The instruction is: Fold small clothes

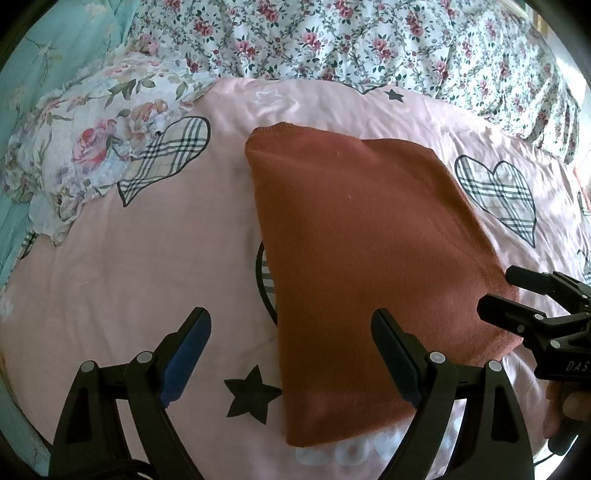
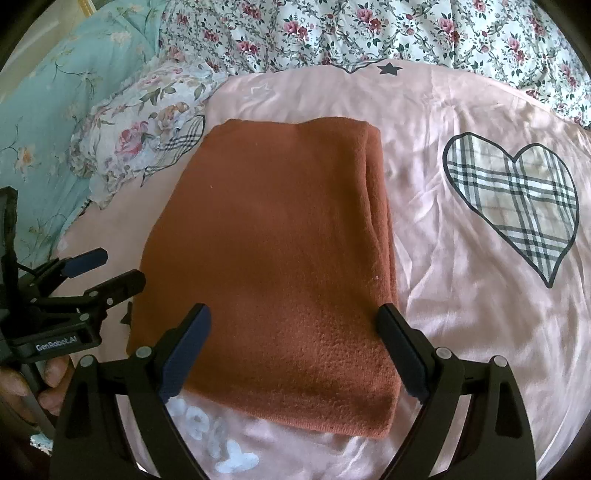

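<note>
One pink bedspread, printed with plaid hearts and black stars, covers the bed, with a floral quilt bunched along its far side. On the pink cloth lies a rust-brown knitted garment, folded into a long rectangle with layered edges on its right side. It looks soft, light and floppy, likely to sag if lifted, so the near corners seem the best hold. Left gripper and right gripper both hover with jaws spread, pinching nothing.

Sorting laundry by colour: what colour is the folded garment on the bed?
Rust orange, plain; the folded garment shows best in the right wrist view.
</note>
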Tool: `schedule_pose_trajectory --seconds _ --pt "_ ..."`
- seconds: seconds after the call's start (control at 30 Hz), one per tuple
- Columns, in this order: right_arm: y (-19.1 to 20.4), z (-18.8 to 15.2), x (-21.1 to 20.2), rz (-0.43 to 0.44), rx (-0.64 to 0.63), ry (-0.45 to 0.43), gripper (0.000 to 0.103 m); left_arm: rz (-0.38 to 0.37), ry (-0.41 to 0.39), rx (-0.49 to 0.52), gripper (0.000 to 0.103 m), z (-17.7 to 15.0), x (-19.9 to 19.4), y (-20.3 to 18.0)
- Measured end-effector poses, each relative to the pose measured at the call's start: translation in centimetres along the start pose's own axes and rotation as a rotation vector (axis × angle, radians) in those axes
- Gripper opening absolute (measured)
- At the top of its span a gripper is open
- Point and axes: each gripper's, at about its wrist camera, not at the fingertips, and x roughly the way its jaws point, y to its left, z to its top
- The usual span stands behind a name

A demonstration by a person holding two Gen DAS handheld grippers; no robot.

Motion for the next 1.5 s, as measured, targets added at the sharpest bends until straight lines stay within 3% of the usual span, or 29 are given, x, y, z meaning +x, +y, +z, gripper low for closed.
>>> schedule_pose_trajectory --seconds 1.5 --pt "0.72 0.09 -0.82 0.0 0.006 -0.015 0.091 -0.008 -0.007 0.014 0.09 0.17 -0.48 -0.67"
